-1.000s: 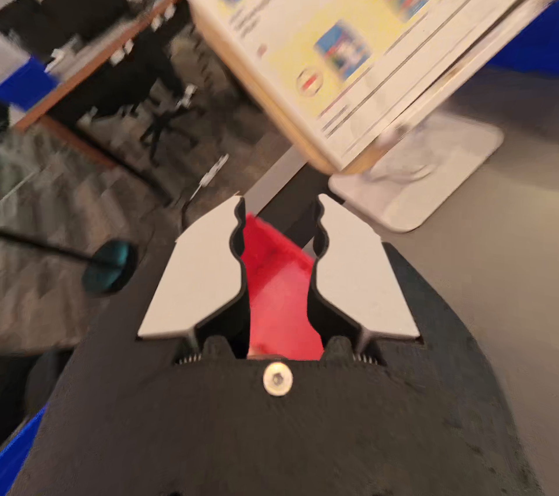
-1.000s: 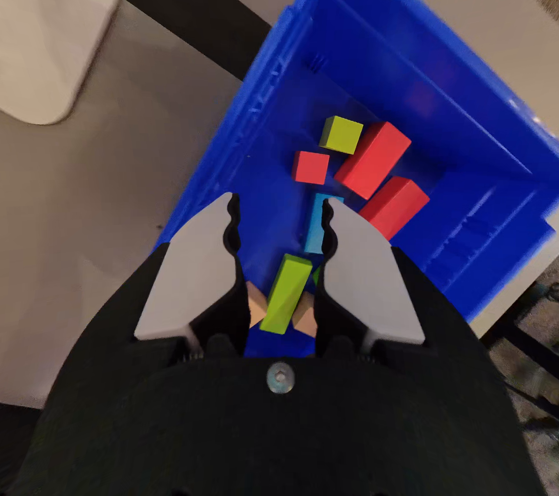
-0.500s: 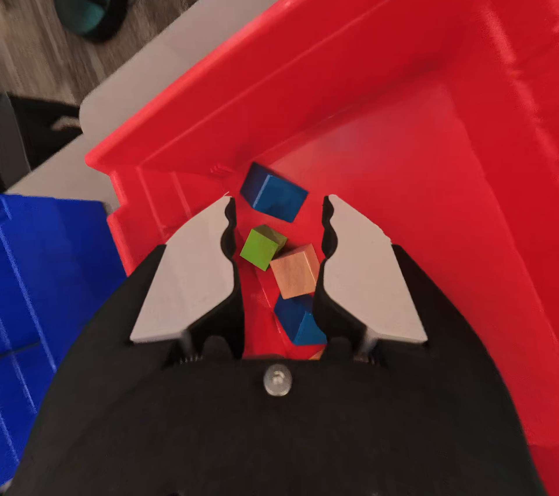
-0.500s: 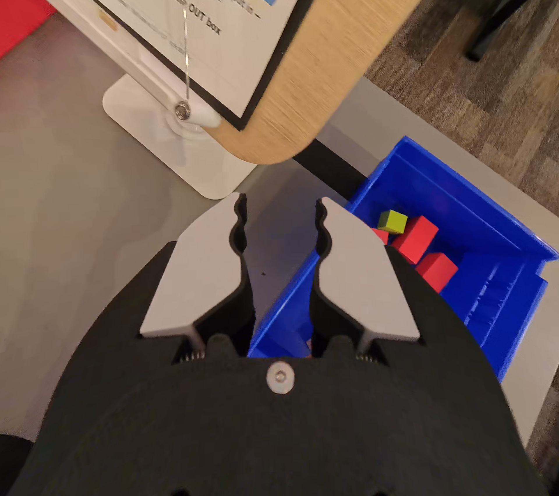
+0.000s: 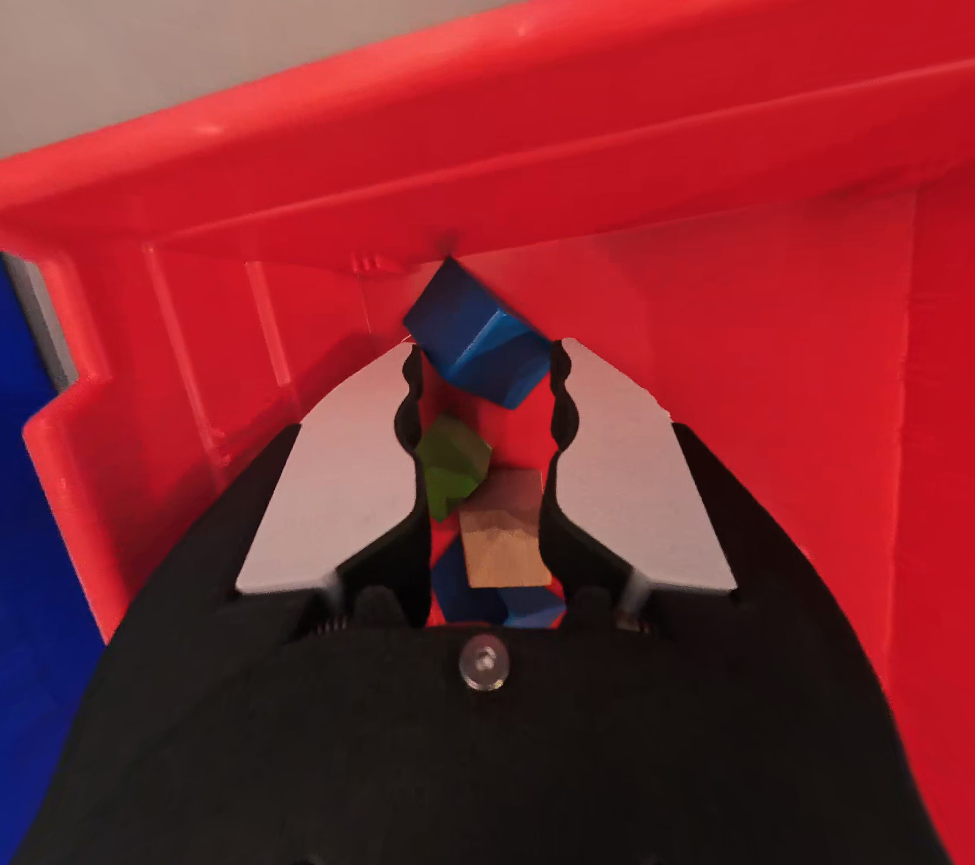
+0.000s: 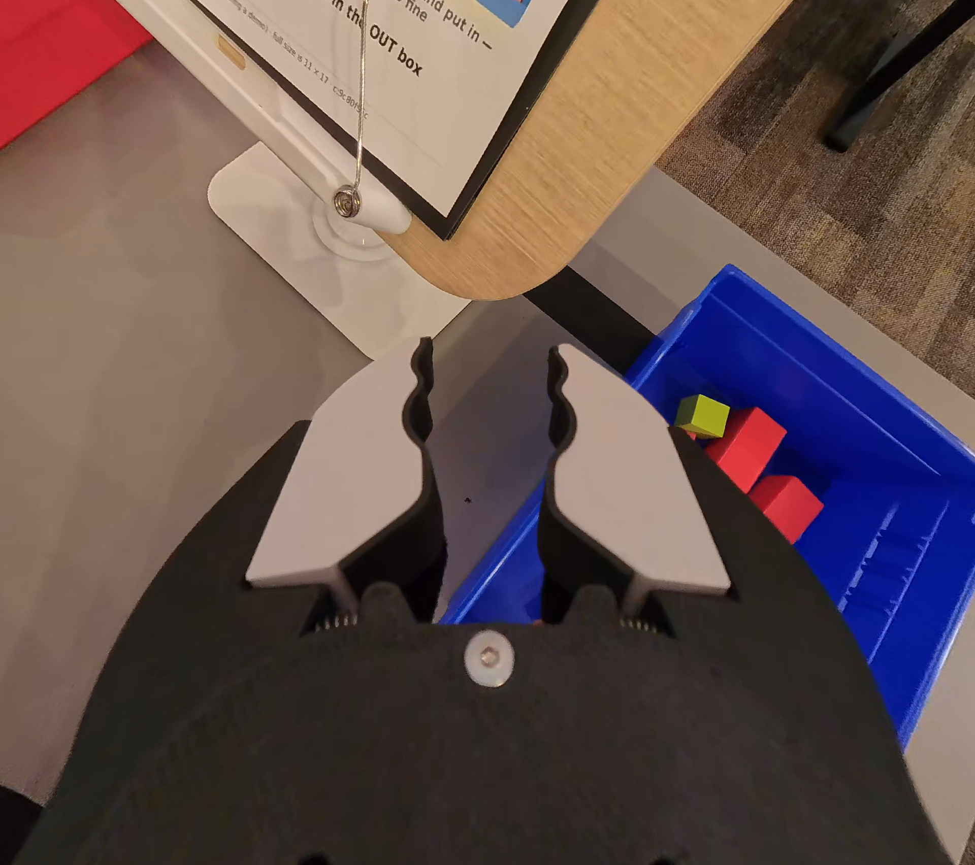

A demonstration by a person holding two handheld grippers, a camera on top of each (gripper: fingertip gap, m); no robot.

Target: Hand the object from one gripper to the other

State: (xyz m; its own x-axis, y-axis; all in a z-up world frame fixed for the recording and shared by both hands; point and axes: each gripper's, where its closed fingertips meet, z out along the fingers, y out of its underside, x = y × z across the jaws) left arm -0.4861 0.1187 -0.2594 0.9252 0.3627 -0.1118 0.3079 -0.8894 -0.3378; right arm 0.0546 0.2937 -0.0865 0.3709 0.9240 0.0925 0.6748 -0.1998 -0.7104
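Reaching into the red bin (image 5: 580,112), the left hand-held gripper (image 5: 485,354) stands apart around a blue block (image 5: 469,344); the right hand-held gripper (image 6: 488,354) gapes bare above the tabletop (image 6: 132,365).

Glossy red plastic bin (image 5: 527,112); painted blocks, one blue block (image 5: 475,349), one bare wood block (image 5: 501,539); smooth matt grey worktop (image 6: 132,338); glossy blue plastic bin (image 6: 844,391); pale wood-grain board (image 6: 633,101); rough carpet (image 6: 818,154).

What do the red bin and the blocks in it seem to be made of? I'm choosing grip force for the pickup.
Red bin: moulded plastic, semi-gloss, judging by its ribs and highlights along the rim. Blue block and green block: probably painted wood, matte with sharp edges. Tan block: looks like bare wood, though blur hides any grain.
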